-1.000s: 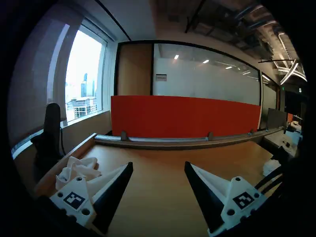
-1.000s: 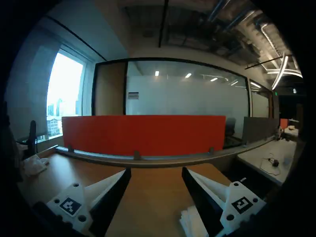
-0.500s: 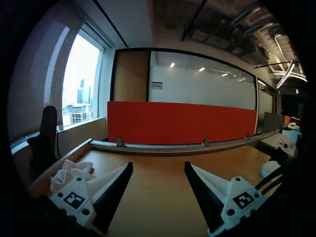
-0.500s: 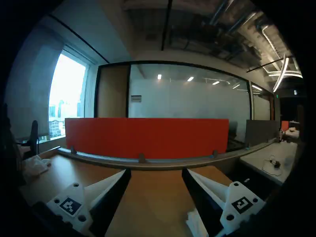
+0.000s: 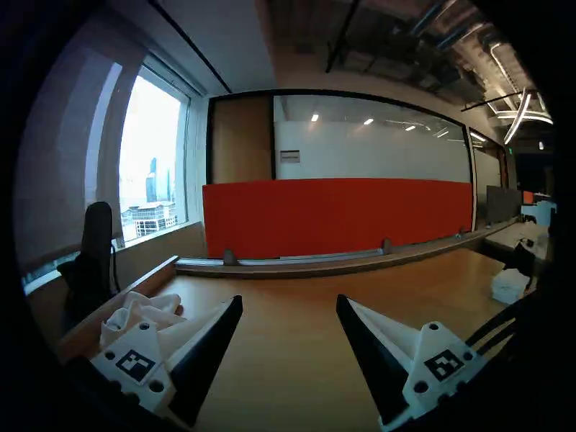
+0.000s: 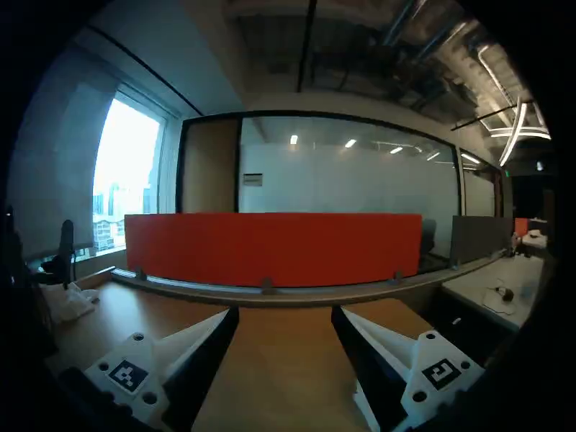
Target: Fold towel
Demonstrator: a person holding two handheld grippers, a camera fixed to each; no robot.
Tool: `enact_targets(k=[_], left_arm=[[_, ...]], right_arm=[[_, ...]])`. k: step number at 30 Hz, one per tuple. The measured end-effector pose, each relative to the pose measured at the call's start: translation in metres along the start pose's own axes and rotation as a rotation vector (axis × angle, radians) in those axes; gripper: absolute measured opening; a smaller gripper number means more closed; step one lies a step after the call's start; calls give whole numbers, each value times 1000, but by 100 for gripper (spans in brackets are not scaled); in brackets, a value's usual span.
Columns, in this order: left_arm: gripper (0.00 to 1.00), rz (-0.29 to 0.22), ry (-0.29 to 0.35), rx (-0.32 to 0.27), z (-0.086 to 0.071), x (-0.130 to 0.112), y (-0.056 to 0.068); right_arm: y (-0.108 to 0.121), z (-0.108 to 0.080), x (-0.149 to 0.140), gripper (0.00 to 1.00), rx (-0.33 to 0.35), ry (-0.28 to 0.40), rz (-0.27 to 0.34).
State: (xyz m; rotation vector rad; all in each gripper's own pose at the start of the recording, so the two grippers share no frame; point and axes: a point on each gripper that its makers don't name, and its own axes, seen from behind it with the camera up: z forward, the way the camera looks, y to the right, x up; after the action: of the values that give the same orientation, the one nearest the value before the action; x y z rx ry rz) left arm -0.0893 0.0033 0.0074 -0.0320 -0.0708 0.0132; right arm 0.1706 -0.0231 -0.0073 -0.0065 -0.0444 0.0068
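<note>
Towel: white towel [image 5: 140,311], crumpled in a heap at the left edge of the surface [image 5: 288,374], close beside the left gripper [image 5: 288,298] and well off from the right gripper [image 6: 284,309].
Handling: I'd judge it light, soft and floppy. Best taken by a corner or hem, though I can't pick one out in the heap.
Jaws: spread wide on both, holding nothing.
Surface: smooth wood, with a small white bundle [image 5: 510,286] at the far right.
Room: red divider [image 5: 338,216] behind, window [image 5: 151,173] on the left.
</note>
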Motion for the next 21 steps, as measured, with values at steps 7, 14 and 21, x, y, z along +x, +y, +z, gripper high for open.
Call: enact_targets(k=[7,14,21], left_arm=[[97,10,21,16,-4,-18,0],[97,-22,35,30,-7,-39,-3],[97,-48,55,36,-5,-56,-5]], right_arm=[[-13,1,-3,99,17,-1,11],[-24,4,-6,99,30,-10,6],[-31,6,-8,99,33,-4,11]])
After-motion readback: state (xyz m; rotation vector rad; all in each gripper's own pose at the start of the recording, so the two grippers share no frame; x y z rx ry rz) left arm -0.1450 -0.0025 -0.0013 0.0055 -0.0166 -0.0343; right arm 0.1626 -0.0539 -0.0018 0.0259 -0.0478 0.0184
